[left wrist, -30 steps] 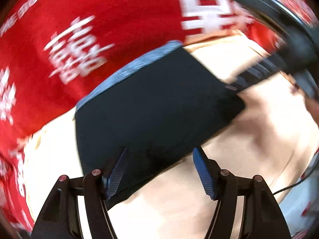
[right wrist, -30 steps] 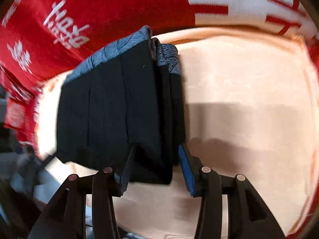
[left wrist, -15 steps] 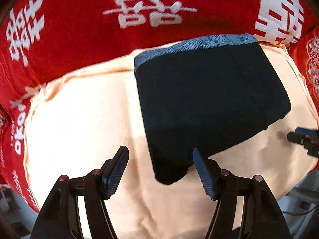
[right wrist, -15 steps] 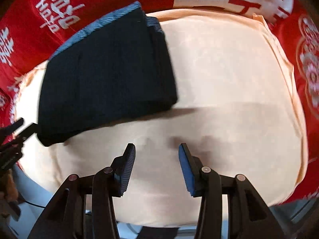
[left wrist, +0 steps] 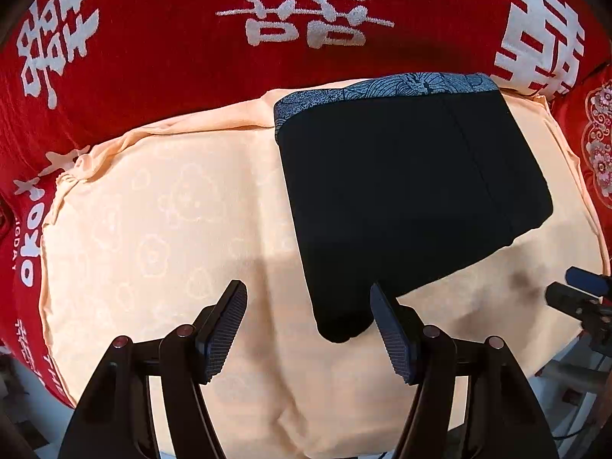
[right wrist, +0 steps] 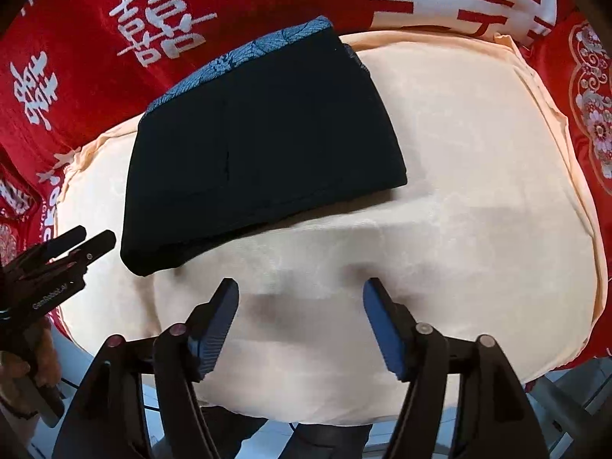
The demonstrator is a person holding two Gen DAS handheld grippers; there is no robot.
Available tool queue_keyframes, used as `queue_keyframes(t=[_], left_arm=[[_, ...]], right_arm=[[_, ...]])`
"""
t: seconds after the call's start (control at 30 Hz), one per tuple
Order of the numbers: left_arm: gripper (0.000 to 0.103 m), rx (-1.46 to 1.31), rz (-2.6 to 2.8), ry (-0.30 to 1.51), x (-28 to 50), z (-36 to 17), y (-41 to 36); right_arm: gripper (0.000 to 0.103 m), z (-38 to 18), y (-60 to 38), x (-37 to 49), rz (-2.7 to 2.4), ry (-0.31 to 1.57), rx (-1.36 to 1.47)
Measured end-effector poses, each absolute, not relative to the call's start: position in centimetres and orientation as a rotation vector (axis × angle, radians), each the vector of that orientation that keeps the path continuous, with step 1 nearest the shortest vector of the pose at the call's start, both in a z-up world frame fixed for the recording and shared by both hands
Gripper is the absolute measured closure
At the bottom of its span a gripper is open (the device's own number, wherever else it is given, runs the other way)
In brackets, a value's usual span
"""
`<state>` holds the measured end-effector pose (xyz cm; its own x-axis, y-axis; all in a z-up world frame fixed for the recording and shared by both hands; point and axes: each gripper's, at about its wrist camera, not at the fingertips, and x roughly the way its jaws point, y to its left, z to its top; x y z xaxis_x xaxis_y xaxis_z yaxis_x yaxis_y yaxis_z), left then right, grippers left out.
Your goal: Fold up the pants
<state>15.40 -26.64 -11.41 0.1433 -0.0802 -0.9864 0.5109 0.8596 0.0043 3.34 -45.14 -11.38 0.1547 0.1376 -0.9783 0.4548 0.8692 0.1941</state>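
The black pants (left wrist: 405,191) lie folded into a compact stack with a blue patterned waistband (left wrist: 382,90) at the far edge, on a peach cushion (left wrist: 172,210). My left gripper (left wrist: 308,329) is open and empty, just short of the stack's near corner. In the right wrist view the same folded pants (right wrist: 264,141) lie at the upper left, and my right gripper (right wrist: 300,321) is open and empty over bare cushion, well short of them. The left gripper also shows at the left edge there (right wrist: 72,244).
A red cloth with white characters (left wrist: 306,19) surrounds the cushion behind and at both sides. The cushion's near edge (right wrist: 344,409) drops off to a pale floor. The right gripper's tip shows at the right edge of the left wrist view (left wrist: 581,290).
Both grippers have let go of the folded pants and pulled back toward me. The pants now lie flat and still on the cushion.
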Motion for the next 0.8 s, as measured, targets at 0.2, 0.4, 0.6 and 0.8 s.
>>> queue_keyframes(t=[0.2,0.4,0.6,0.8], left_arm=[[0.030,0.358,-0.407,1.388,16.2,-12.1,-27.8],[0.007,0.280,-0.375,1.405,17.5,-12.0,-28.7],[0.007,0.252,-0.324,1.441,18.8,-12.9,-29.4],[0.007,0.182,-0.327,1.503,19.8,-14.0,-29.2]], right_arm=[[0.023,-11.4,-47.3,3.5,-0.219,1.410,0.524],[0.022,-11.7,-50.3,4.2,-0.193,1.411,0.559],[0.010,-11.9,-53.2,5.0,-0.189,1.383,0.517],[0.000,-12.6,-55.0,5.0,-0.177,1.393,0.517]])
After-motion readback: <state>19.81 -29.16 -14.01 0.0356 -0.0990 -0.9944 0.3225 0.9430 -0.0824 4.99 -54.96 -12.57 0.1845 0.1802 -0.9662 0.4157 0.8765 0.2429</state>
